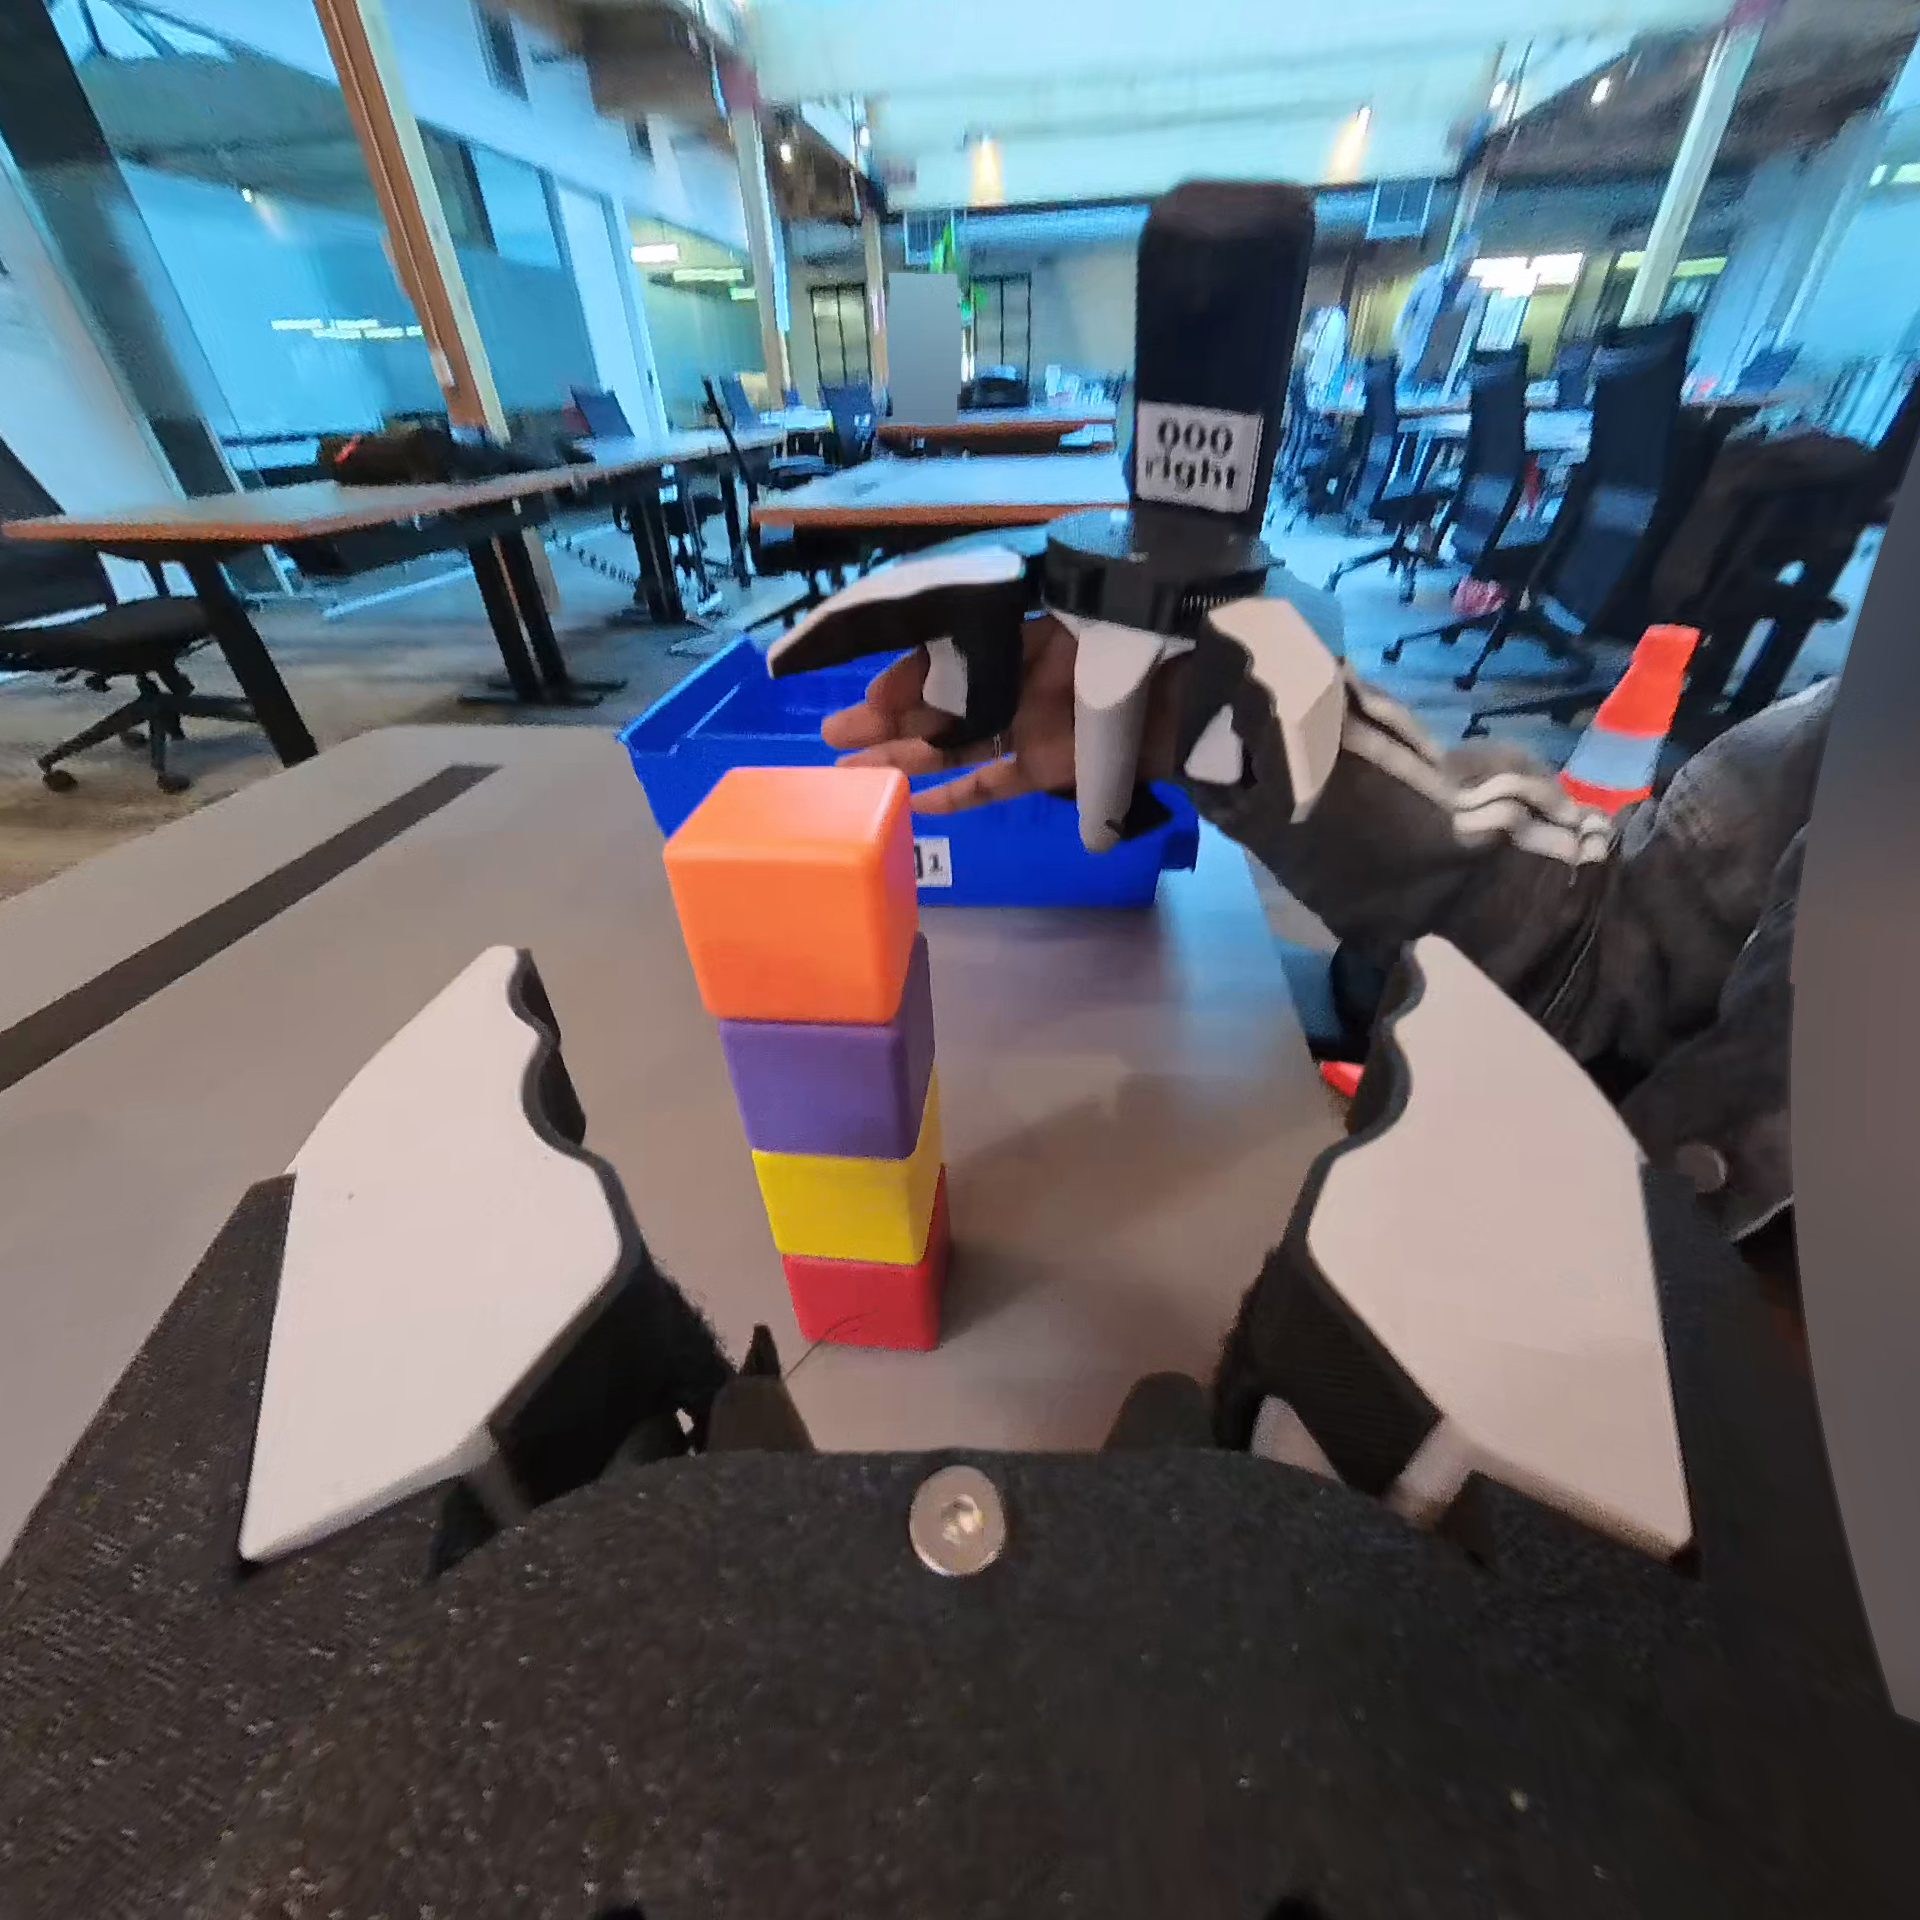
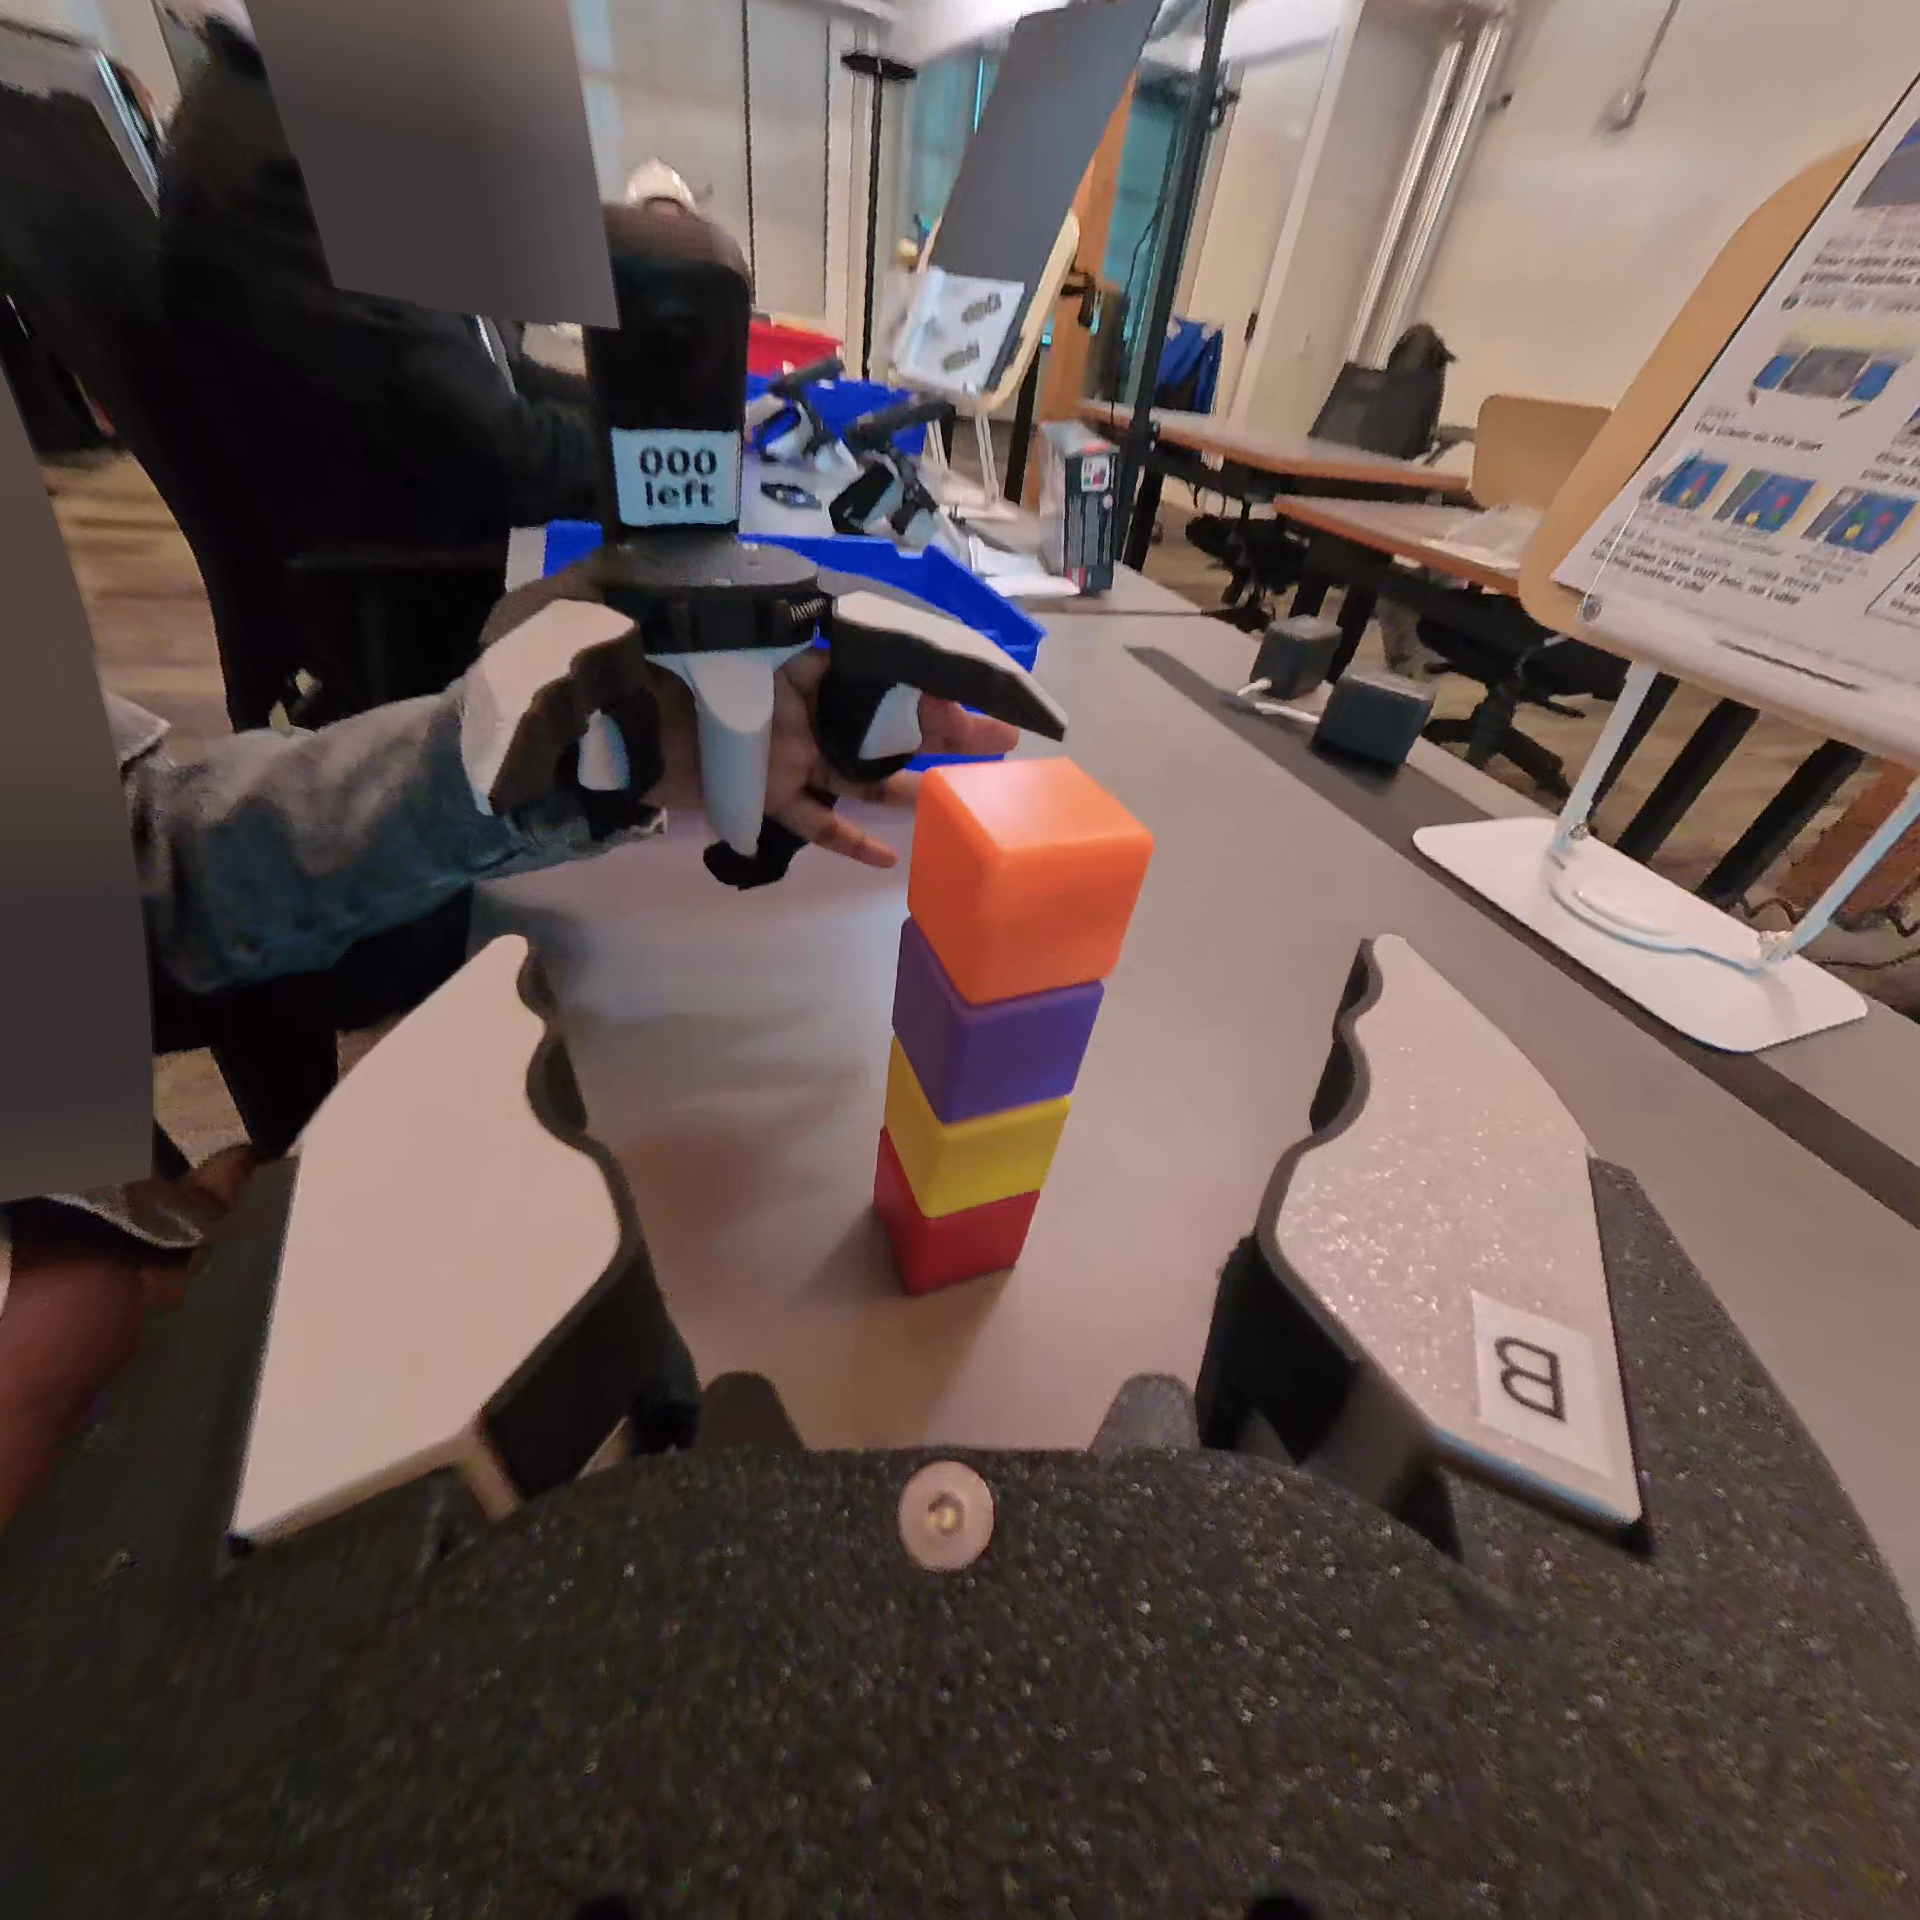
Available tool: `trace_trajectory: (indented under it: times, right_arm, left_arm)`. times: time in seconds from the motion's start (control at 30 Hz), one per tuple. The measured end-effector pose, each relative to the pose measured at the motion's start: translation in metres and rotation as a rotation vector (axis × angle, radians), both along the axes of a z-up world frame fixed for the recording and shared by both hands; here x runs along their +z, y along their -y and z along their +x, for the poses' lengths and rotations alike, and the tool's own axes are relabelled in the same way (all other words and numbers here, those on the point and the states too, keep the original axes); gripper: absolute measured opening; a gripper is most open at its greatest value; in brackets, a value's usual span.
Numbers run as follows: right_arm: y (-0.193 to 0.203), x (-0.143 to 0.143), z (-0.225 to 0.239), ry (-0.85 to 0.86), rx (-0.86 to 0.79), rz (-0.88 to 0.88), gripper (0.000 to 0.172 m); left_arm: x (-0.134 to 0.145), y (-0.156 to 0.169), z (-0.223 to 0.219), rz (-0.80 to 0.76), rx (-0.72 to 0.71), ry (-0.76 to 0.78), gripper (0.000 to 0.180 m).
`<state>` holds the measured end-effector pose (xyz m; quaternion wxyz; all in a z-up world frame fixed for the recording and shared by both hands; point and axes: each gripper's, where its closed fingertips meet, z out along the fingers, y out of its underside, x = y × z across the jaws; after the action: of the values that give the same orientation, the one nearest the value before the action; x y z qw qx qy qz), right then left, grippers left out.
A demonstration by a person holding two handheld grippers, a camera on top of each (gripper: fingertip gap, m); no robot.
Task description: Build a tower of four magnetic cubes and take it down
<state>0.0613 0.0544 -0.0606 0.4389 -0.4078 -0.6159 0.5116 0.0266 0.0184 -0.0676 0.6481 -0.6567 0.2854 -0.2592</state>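
Tower of four cubes (image 1: 842, 1070): red base, yellow, purple, slightly offset orange top, standing on the grey table (image 1: 312, 1039) between your spread, bare left gripper (image 1: 961, 1039) and right gripper (image 2: 951, 1039).

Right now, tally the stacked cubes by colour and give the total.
Orange cube: 1
Purple cube: 1
Yellow cube: 1
Red cube: 1
Total: 4
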Motion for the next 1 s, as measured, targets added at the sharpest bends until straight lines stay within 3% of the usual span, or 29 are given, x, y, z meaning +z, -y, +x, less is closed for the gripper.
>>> trace_trajectory:
  times: [0.1, 0.3, 0.63, 0.73, 0.8, 0.93, 1.0]
  right_arm:
    - [-0.001, 0.001, 0.001, -0.005, -0.001, -0.014, 0.136]
    - [0.005, -0.003, -0.005, 0.019, 0.015, 0.022, 0.135]
    - [0.001, -0.002, -0.048, 0.058, 0.029, -0.051, 0.121]
    - [-0.004, -0.008, -0.055, 0.079, 0.029, -0.061, 0.115]
    - [-0.005, -0.008, -0.057, 0.071, 0.034, -0.064, 0.106]
    - [-0.004, -0.011, -0.055, 0.073, 0.059, -0.030, 0.059]
    - [-0.003, -0.011, -0.054, 0.069, 0.057, -0.002, 0.052]
  left_arm:
    - [0.005, 0.000, -0.004, 0.011, 0.012, 0.036, 0.142]
    - [-0.013, -0.014, -0.004, -0.025, 0.051, -0.037, 0.139]
    - [-0.054, -0.054, -0.004, -0.157, 0.047, 0.004, 0.099]
    - [-0.058, -0.058, 0.001, -0.154, 0.012, -0.005, 0.070]
    - [-0.058, -0.055, 0.007, -0.157, -0.031, -0.008, 0.049]
    - [-0.059, -0.050, 0.008, -0.141, -0.049, -0.042, 0.049]
    - [-0.059, -0.048, 0.009, -0.143, -0.063, -0.042, 0.049]
